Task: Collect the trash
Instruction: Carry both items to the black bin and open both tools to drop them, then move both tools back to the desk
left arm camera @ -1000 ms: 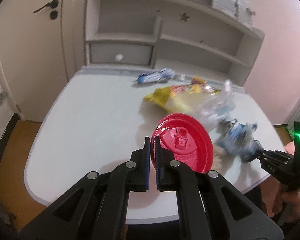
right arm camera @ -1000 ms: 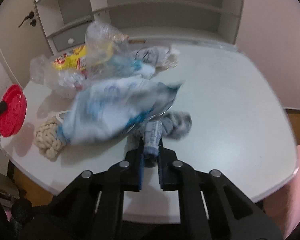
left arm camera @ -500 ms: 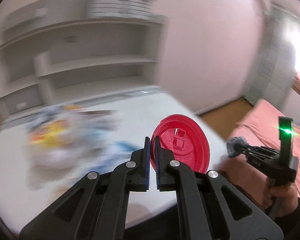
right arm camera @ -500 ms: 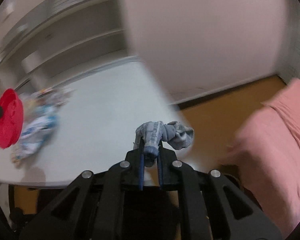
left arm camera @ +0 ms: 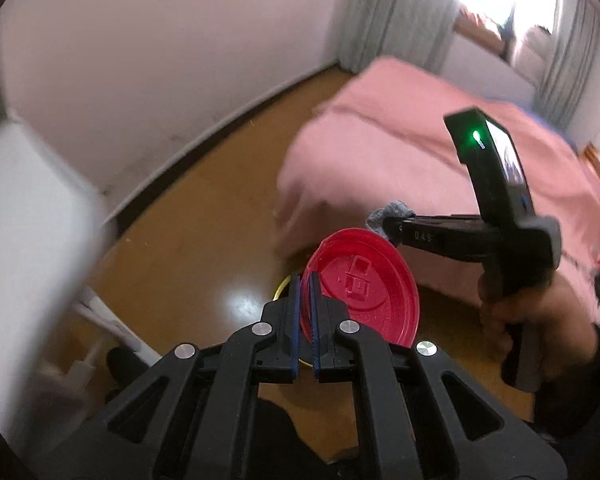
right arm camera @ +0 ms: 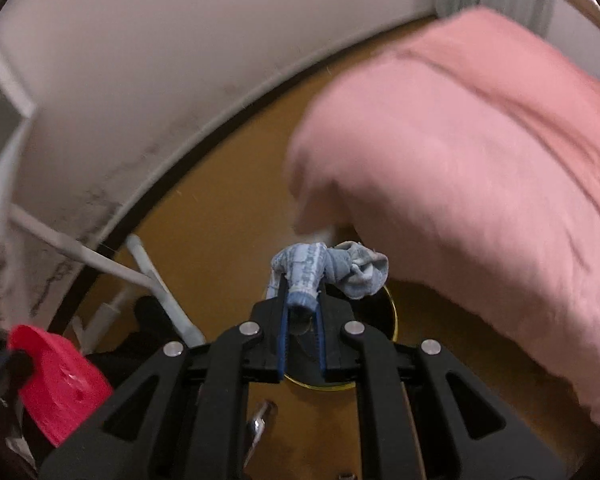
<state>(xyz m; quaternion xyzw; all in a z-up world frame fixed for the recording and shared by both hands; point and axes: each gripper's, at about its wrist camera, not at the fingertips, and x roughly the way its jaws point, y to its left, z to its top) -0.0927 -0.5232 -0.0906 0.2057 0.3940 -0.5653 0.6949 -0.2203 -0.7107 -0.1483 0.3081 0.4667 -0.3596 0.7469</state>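
**Ana:** Over the floor (left arm camera: 204, 216), in the left wrist view, the left gripper (left arm camera: 305, 280) is pinching a red lid (left arm camera: 364, 284) by its near edge, jaws almost pressed together on the thin rim. The lid stands on edge, its face turned right. Beyond it, to the right, the right gripper (left arm camera: 394, 226) reaches in with a grey-blue wad (left arm camera: 388, 214) at its tip, a hand (left arm camera: 528, 320) around its handle. A pink bed (left arm camera: 400, 152) fills the far right.

**Ben:** Any bin?

**Ana:** Only a yellow arc (left arm camera: 281, 285) peeks out left of the lid, low down. I cannot tell what it is from there.

**Ben:** And the right wrist view?

**Ana:** There the right gripper (right arm camera: 300, 300) is clamped on the wad (right arm camera: 324, 268), which bulges out past the tips and droops to the right. Under the fingers lies a round dark opening with a yellow rim (right arm camera: 394, 312), most likely the bin, close to the bed (right arm camera: 480, 160). The lid (right arm camera: 56, 376) shows at the near left, held in the air.

**Ben:** What could go wrong?

**Ana:** The lid is held by a narrow bite on a slick rim, so a fast swing could twist it loose onto the floor. The wad hangs off to the right, toward the rim; let go off-centre, it may catch the edge and fall outside. Both tools crowd one small opening, so they could knock each other.
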